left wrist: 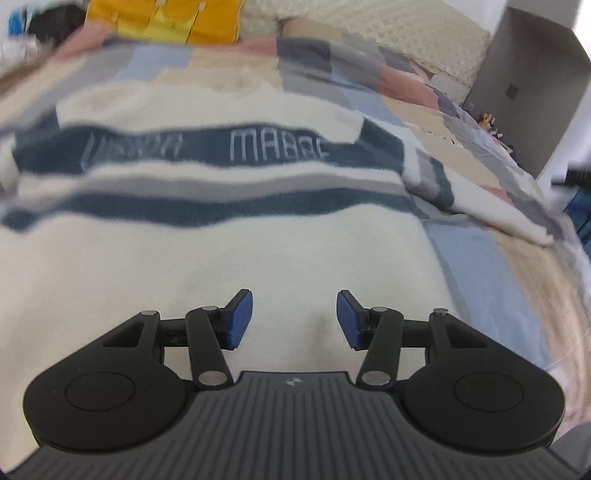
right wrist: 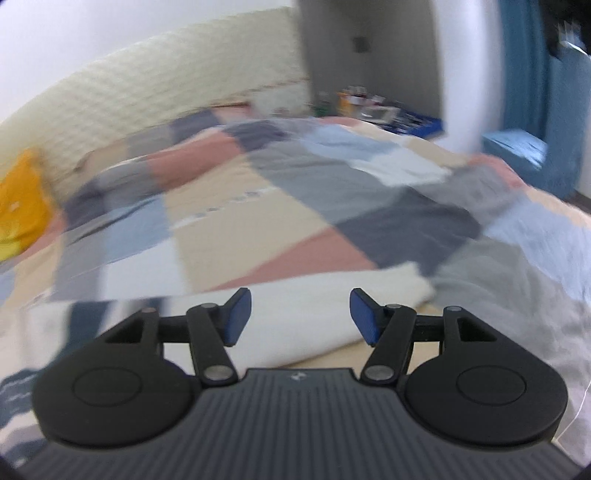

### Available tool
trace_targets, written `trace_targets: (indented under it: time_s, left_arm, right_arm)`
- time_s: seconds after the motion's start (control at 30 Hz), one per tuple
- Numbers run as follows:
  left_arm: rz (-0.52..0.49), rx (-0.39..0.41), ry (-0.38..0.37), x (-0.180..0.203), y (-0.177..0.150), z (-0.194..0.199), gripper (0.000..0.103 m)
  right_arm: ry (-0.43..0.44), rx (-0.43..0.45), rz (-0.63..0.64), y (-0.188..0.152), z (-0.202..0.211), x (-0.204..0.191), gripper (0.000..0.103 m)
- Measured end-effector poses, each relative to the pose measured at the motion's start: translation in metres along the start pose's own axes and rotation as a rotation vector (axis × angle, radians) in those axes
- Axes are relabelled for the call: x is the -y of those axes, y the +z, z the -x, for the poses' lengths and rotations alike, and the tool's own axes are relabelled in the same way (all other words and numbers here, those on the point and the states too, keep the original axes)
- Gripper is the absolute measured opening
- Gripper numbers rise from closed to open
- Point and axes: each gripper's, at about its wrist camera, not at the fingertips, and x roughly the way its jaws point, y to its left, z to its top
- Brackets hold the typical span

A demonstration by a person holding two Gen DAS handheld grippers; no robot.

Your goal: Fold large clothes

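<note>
Left gripper (left wrist: pixel 294 320): blue pads parted, nothing between them, poised above the plain cream lower body of the sweater (left wrist: pixel 229 236). Right gripper (right wrist: pixel 301 316): pads likewise apart, nothing held; a cream fold of the same sweater (right wrist: pixel 314 314) lies below the gap.

Left wrist view only: sweater spread flat on the patchwork quilt (left wrist: pixel 472 258), cream with dark blue and grey bands, white lettering on the upper blue band (blurred, not readable in full). One sleeve (left wrist: pixel 480 206) runs off to the right across the quilt. Orange-yellow cushion (left wrist: pixel 166 18) at the far end; grey cabinet (left wrist: pixel 532 81) at upper right.

Right wrist view only: mostly bare quilt (right wrist: pixel 288 206) in pink, beige, grey and blue patches; sweater shows only at the bottom edge, with striped fabric at lower left. Cream quilted headboard (right wrist: pixel 155 92) behind, a cluttered surface (right wrist: pixel 373 107) in a recess, teal curtain (right wrist: pixel 524 66) at right. Strong motion blur here.

Pose: both grippers tilted downward toward the bed, left more steeply.
</note>
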Motion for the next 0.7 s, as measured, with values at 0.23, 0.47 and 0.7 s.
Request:
trace_targets:
  time_s: [0.23,0.47,0.7]
  left_arm:
    - [-0.031,0.047,-0.057,0.008,-0.007,0.029,0.057]
    - [-0.13,0.059,-0.088,0.025,-0.023,0.055,0.057]
    - [-0.127,0.062,-0.125,0.028,-0.031,0.068,0.057]
  right_arm:
    - [0.153,-0.028,0.129,0.003,0.089,-0.088,0.062]
    - [0.299,-0.09,0.159,-0.041,0.166,-0.143,0.062]
    - [0.353,-0.092,0.15,-0.094,0.198,-0.149,0.062]
